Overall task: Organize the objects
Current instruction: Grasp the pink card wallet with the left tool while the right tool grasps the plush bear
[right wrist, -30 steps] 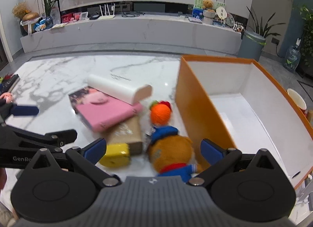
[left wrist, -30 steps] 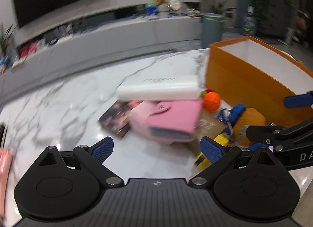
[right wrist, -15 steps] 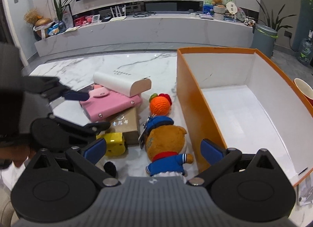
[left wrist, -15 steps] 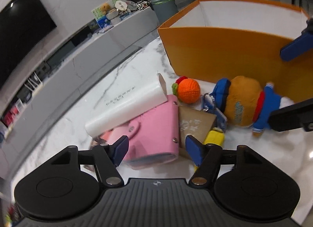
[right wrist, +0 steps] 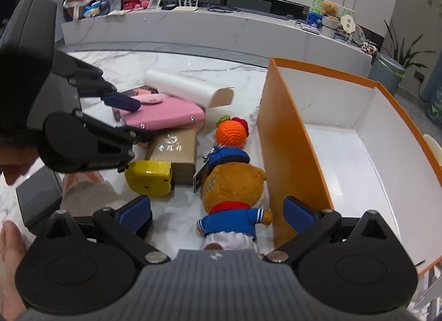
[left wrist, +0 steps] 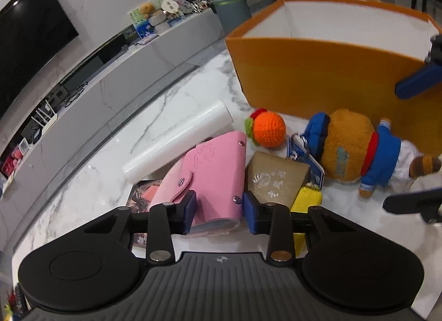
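Observation:
A pink snap wallet [left wrist: 218,166] lies on the marble table [left wrist: 171,105], partly under a white cylindrical case [left wrist: 179,138]. My left gripper [left wrist: 219,210] is rolled sideways with its jaws closing; the wallet's near edge sits between the pads and they touch it. In the right wrist view one left finger lies on the wallet [right wrist: 165,113] and the other under its edge. My right gripper [right wrist: 218,213] stands open over a plush bear in blue clothes [right wrist: 232,182] without touching it. The orange box [right wrist: 287,133] with a white inside stands just right of the bear.
Beside the wallet are an orange crocheted ball [left wrist: 269,128], a brown gift box [left wrist: 273,180] and a yellow tape measure [left wrist: 306,202]. A dark booklet [left wrist: 141,193] lies under the wallet. A person's hand [right wrist: 8,252] is at the lower left.
The left gripper rolled, came in close to the pink wallet and narrowed its jaws from wide open onto the wallet's edge. The right gripper stayed open near the bear.

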Action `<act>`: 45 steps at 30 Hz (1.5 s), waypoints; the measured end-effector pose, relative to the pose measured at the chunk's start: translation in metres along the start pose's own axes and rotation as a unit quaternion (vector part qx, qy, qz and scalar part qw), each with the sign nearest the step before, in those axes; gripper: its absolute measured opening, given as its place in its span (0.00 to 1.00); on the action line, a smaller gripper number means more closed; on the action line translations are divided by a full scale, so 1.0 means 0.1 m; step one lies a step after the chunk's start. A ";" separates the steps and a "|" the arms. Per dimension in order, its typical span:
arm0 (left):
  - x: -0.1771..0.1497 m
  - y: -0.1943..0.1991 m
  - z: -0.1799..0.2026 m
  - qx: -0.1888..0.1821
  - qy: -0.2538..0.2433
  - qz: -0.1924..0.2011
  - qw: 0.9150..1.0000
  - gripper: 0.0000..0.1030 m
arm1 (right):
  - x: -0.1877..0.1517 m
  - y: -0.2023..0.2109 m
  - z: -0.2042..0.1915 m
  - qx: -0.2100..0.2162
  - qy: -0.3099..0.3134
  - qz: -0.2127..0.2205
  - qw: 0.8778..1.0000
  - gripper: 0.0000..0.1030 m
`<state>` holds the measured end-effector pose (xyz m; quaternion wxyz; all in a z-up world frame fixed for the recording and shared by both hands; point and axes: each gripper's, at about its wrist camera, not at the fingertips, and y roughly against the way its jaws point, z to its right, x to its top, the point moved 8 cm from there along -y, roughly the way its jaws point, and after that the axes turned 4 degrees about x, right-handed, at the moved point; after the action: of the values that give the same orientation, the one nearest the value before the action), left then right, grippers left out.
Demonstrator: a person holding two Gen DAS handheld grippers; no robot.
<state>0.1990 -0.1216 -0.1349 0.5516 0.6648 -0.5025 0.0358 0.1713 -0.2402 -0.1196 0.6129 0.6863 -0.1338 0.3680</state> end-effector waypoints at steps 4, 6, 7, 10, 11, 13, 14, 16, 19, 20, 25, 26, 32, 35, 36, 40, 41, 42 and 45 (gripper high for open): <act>0.02 0.09 -0.09 -0.006 0.033 0.006 0.999 0.32 | 0.01 -0.06 -0.07 -0.020 0.042 -0.008 0.999 0.97; 0.01 0.12 -0.12 -0.007 0.041 0.008 0.999 0.31 | 0.01 -0.10 -0.13 -0.027 0.065 -0.009 0.997 0.87; 0.01 0.14 -0.13 -0.007 0.042 0.009 0.999 0.30 | 0.02 -0.13 -0.15 -0.035 0.080 -0.011 0.996 0.86; 0.00 0.18 -0.17 -0.007 0.048 0.010 0.999 0.28 | 0.01 -0.24 -0.21 -0.062 0.124 -0.023 0.990 0.84; -0.01 0.19 -0.19 -0.007 0.052 0.012 0.999 0.28 | 0.01 -0.29 -0.22 -0.065 0.129 -0.031 0.989 0.80; -0.02 0.22 -0.23 -0.006 0.059 0.015 0.998 0.26 | -0.01 -0.39 -0.22 -0.074 0.142 -0.048 0.986 0.72; -0.03 0.22 -0.24 -0.005 0.061 0.016 0.998 0.26 | -0.03 -0.44 -0.22 -0.087 0.154 -0.054 0.983 0.72; -0.03 0.24 -0.28 0.000 0.059 0.019 0.998 0.25 | -0.07 -0.53 -0.21 -0.118 0.181 -0.067 0.974 0.74; -0.06 0.26 -0.30 0.006 0.055 0.021 0.998 0.24 | -0.12 -0.63 -0.19 -0.141 0.201 -0.078 0.966 0.76; -0.06 0.26 -0.32 0.007 0.056 0.022 0.998 0.24 | -0.13 -0.65 -0.18 -0.146 0.207 -0.079 0.964 0.75; -0.10 0.29 -0.47 0.014 0.078 0.026 0.997 0.23 | -0.11 -0.65 -0.18 -0.144 0.202 -0.079 0.966 0.76; -0.10 0.28 -0.50 0.013 0.084 0.025 0.996 0.23 | -0.11 -0.65 -0.17 -0.138 0.195 -0.080 0.968 0.75; -0.16 0.18 -0.67 0.012 0.121 0.017 0.992 0.44 | -0.09 -0.68 -0.07 -0.074 0.120 -0.099 0.985 0.58; -0.19 0.13 -0.72 0.001 0.145 0.014 0.989 0.43 | -0.10 -0.68 -0.08 -0.065 0.117 -0.100 0.986 0.58; -0.19 0.12 -0.72 -0.002 0.147 0.013 0.989 0.37 | -0.10 -0.69 -0.08 -0.064 0.117 -0.100 0.986 0.58; -0.15 0.10 -0.68 0.001 0.126 0.016 0.992 0.31 | -0.11 -0.71 -0.09 -0.063 0.114 -0.097 0.987 0.58; -0.14 0.10 -0.67 0.000 0.120 0.018 0.993 0.30 | -0.10 -0.73 -0.08 -0.063 0.113 -0.096 0.987 0.58; -0.12 0.12 -0.68 -0.006 0.124 0.020 0.992 0.27 | -0.10 -0.74 -0.07 -0.063 0.112 -0.096 0.987 0.58; -0.09 0.20 -0.73 -0.044 0.171 0.022 0.984 0.23 | -0.10 -0.74 -0.07 -0.062 0.112 -0.096 0.987 0.58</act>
<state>0.2169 -0.0572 -0.0980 0.6568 0.6130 -0.4166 0.1390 0.2084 -0.2203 -0.1812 0.6979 0.6108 -0.0204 0.3733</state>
